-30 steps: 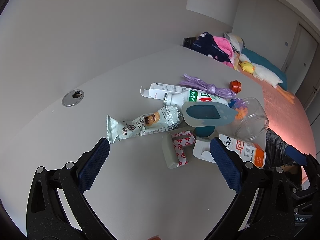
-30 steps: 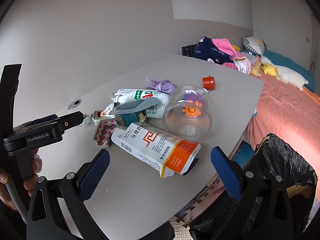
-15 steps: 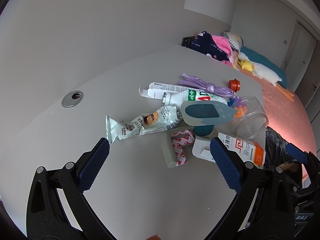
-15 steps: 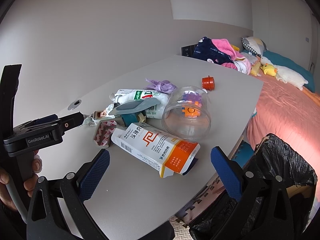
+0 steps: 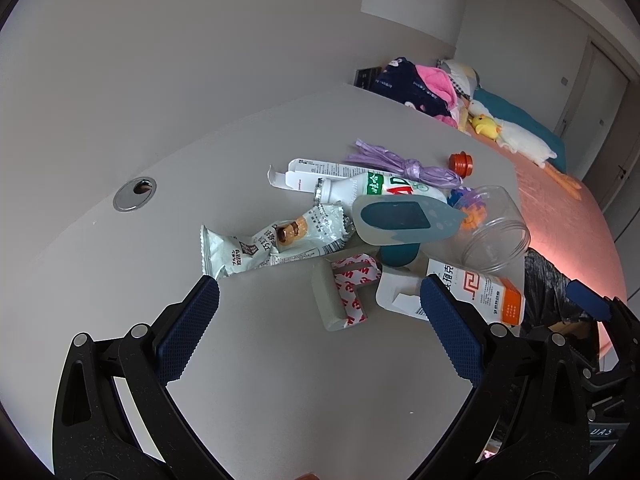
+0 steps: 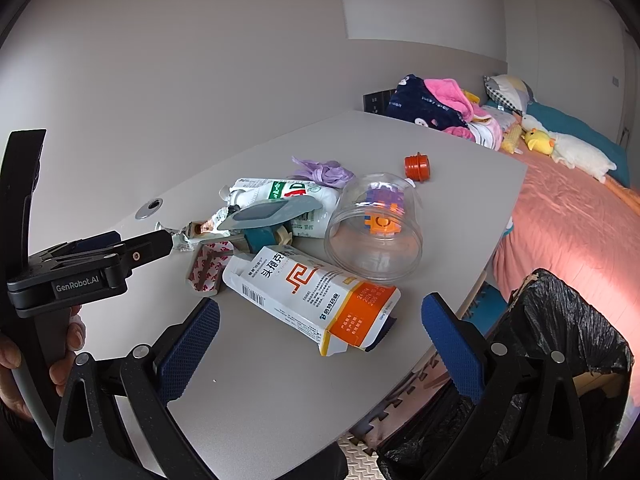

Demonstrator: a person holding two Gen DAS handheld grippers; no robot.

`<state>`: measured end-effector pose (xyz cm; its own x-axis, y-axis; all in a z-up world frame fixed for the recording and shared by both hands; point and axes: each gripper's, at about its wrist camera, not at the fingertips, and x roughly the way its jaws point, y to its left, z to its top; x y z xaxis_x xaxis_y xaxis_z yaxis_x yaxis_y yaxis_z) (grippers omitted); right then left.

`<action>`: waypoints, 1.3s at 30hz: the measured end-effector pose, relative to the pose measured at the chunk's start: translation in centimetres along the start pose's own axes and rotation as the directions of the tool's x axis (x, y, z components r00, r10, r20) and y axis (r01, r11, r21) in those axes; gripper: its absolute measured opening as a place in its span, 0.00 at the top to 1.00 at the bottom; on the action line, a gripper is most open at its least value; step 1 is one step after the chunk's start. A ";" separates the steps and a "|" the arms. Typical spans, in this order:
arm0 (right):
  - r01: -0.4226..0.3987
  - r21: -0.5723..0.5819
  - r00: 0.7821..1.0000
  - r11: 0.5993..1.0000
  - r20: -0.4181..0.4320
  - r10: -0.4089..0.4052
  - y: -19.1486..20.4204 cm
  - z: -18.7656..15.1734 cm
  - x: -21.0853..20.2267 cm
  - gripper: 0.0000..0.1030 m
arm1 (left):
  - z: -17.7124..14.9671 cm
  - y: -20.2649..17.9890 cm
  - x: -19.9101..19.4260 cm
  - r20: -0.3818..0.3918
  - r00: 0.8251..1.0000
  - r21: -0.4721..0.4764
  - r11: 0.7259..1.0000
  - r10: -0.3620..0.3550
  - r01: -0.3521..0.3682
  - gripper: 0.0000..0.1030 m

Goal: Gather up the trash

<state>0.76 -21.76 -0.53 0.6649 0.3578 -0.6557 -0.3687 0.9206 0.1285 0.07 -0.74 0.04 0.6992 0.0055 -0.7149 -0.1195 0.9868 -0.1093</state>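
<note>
A pile of trash lies on the grey table: a silver snack wrapper, a white drink bottle, purple ribbon, an orange cap, a clear jar on its side, a grey-teal lid, a 3M tape strip and a white-orange medicine box. My left gripper is open just short of the tape strip. My right gripper hangs open in front of the medicine box. Neither holds anything.
A black-lined trash bin stands off the table's right edge. Beyond it is a bed with clothes and plush toys. A cable grommet sits in the table at far left. A hand holds the left tool's black body.
The left wrist view has drifted slightly, so the pile sits a little further left. The right gripper is still. Nothing was taken hold of.
</note>
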 end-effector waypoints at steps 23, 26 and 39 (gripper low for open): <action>-0.017 -0.018 1.000 1.000 -0.023 0.016 -0.3 -0.3 0.6 0.03 | -0.2 0.7 0.8 -0.024 1.000 -0.028 1.000 0.005 -0.006 0.06; -0.043 -0.046 0.999 0.998 -0.033 0.042 -0.1 -0.5 1.1 0.03 | -0.2 0.8 1.2 -0.029 1.000 -0.037 0.999 0.007 -0.008 0.06; -0.083 -0.237 0.993 0.968 -0.099 0.061 1.8 0.0 4.5 0.03 | -0.3 1.6 4.2 -0.087 0.995 -0.033 0.999 0.041 -0.044 0.06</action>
<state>3.09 -18.48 -3.21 0.5740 0.3958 -0.7168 -0.5659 0.8245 0.0021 2.60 0.83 -3.33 0.6294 0.0318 -0.7764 -0.1730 0.9798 -0.1002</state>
